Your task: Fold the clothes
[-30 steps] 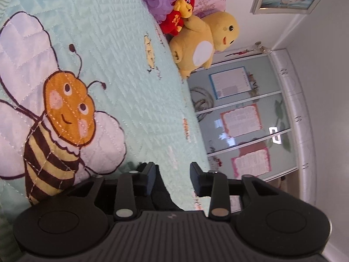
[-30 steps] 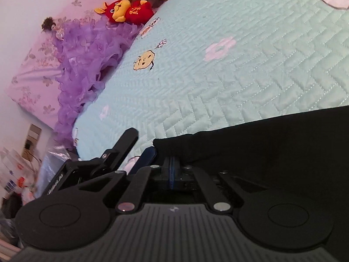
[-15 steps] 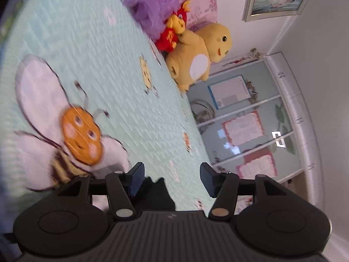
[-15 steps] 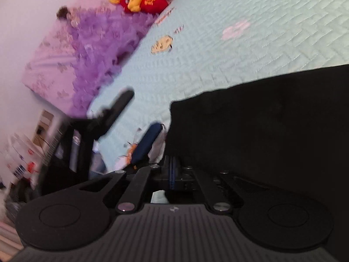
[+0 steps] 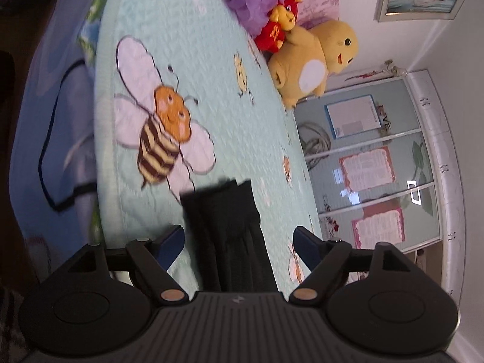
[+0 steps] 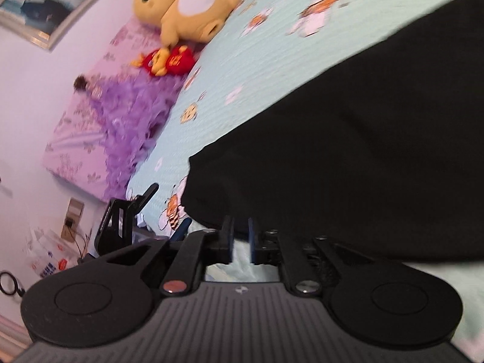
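Black garment [image 6: 348, 157] is spread on the mint quilted bed [image 5: 187, 45], beside a printed bee [image 5: 165, 139]. A narrow folded part [image 5: 233, 236] is seen between the widening jaws of the left claw [image 5: 240, 242], untouched. The right claw [image 6: 240, 240] is parting narrowly at the garment's edge, nothing pinched.
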`<state>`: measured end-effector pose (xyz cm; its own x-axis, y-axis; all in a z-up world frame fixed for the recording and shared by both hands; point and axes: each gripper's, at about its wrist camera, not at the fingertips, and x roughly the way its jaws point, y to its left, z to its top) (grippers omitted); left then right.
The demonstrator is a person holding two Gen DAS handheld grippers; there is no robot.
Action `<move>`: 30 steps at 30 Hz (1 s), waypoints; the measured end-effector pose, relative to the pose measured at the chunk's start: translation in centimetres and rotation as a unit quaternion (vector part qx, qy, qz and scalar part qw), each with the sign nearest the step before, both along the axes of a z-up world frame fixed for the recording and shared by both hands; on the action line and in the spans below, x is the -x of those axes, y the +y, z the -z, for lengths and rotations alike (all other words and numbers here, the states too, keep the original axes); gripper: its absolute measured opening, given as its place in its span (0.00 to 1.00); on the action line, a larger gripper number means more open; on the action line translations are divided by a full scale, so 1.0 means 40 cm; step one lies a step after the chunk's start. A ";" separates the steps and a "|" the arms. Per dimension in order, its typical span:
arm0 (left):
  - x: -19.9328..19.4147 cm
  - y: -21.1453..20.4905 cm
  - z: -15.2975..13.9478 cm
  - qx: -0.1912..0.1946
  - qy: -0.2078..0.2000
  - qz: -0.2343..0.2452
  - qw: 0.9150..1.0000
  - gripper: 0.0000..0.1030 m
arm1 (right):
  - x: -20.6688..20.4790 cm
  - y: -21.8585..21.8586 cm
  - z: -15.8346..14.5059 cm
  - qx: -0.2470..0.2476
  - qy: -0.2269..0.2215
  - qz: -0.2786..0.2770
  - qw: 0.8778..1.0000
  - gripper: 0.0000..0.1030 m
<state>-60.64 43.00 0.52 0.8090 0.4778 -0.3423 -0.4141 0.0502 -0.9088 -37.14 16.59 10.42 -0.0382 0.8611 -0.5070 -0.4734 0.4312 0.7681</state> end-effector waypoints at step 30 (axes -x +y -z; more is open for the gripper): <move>-0.106 0.030 0.017 -0.026 0.004 0.049 0.998 0.73 | -0.186 0.119 0.017 0.044 -0.147 0.096 0.983 0.02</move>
